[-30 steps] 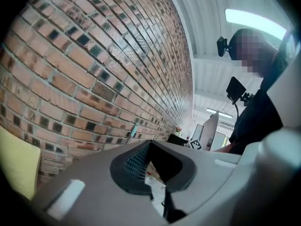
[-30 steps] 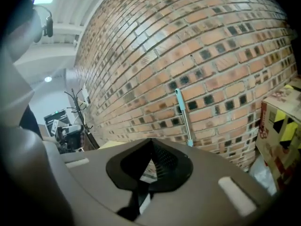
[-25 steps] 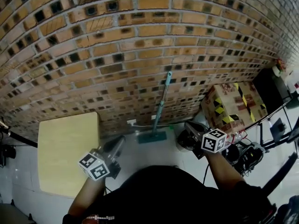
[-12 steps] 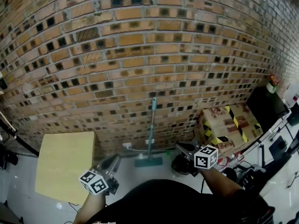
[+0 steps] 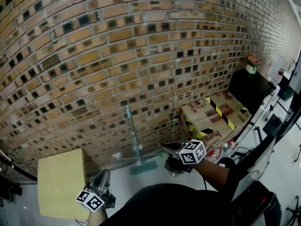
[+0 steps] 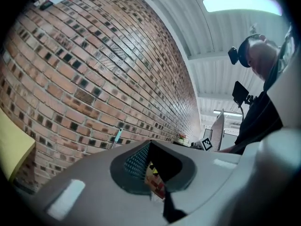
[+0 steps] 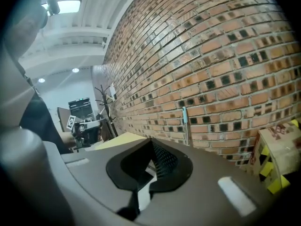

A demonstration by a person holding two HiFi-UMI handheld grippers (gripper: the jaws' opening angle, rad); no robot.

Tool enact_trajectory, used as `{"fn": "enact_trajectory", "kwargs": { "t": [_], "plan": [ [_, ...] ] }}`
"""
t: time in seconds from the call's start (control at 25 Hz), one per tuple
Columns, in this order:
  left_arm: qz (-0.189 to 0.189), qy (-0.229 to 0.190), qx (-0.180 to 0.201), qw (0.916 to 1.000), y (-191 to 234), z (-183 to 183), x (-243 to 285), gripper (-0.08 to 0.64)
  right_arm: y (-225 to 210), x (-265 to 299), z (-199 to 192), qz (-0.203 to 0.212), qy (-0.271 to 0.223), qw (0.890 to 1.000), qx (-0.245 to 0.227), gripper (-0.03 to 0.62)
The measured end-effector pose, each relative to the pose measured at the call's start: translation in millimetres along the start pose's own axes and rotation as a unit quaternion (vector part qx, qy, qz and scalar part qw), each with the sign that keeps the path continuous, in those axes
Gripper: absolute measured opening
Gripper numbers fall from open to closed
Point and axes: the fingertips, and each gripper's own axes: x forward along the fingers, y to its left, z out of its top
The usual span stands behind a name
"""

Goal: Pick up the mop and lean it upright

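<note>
The mop (image 5: 133, 139) stands upright at the far side of the floor (image 5: 127, 185). Its teal head lies flat on the ground and its handle rests against the brick wall (image 5: 141, 55), between the yellow desk (image 5: 59, 182) on the left and the taped cardboard box (image 5: 211, 119) on the right. The lean looks made, so I judge the step in hand is to leave the mop alone and make sure it will stand.

To do that well, keep both grippers well clear of the handle, because a knock near the top could tip it sideways along the wall. Check that the head sits flat and that the foot is not so far out that it could slide. If the mop looks shaky, take the handle about halfway up with one gripper and reset the lean instead of pushing at the top.

The left gripper (image 5: 104, 174) hangs near the person at the low left, well apart from the mop. Its fingers are together with nothing between them. The right gripper (image 5: 165, 148) is at the near right, in front of the box, with its fingers pressed together and empty. Neither gripper touches anything.
</note>
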Motion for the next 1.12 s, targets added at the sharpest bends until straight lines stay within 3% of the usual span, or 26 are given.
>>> {"fn": "enact_trajectory", "kwargs": {
  "t": [0.16,0.44,0.6,1.12],
  "plan": [
    [-0.013,0.014,0.003,0.9998,16,4,-10,-0.005,13,14,-1,-0.018,-0.012,1.0,0.002,0.012],
    [-0.014,0.023,-0.004,0.9996,46,5,-31,-0.005,42,45,-15,-0.014,-0.002,1.0,0.004,0.012],
    [-0.031,0.03,-0.013,0.999,50,-5,-24,-0.005,38,44,-16,-0.022,-0.002,1.0,0.007,0.012],
    [-0.03,0.028,-0.023,0.9989,50,-6,-12,-0.005,25,44,-15,-0.02,-0.001,1.0,0.01,0.012]
  ]
}}
